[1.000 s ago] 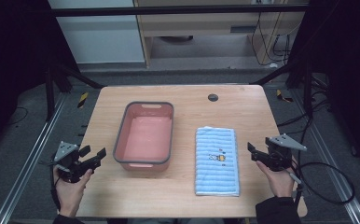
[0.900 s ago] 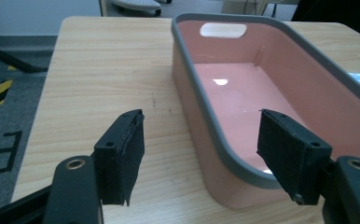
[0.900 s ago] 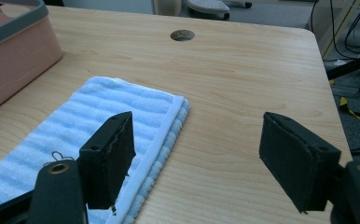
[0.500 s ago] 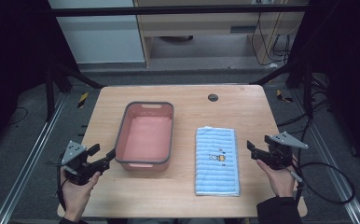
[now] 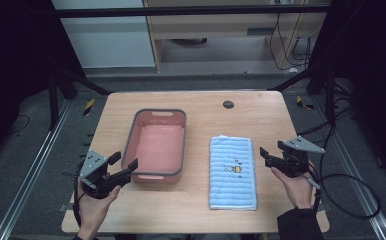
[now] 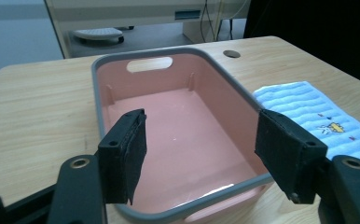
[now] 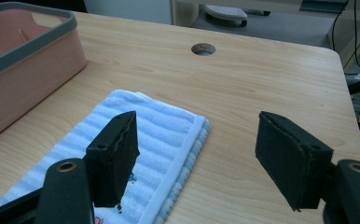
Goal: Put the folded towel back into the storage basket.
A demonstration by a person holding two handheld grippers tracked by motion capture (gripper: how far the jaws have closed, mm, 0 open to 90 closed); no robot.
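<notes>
Over wooden table (image 5: 201, 205), each hand-held gripper, left (image 5: 123, 165) and right (image 5: 265, 155), gapes wide, empty.

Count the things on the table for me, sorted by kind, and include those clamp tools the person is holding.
Bins: 1, the pink bin with a grey rim.
Towels: 1, the folded blue striped towel.
Grippers: 2, the left gripper and the right gripper, both with jaws open and holding nothing.
Total: 4.

Wooden table (image 5: 201, 102), grey floor (image 5: 26, 150), dim room
</notes>
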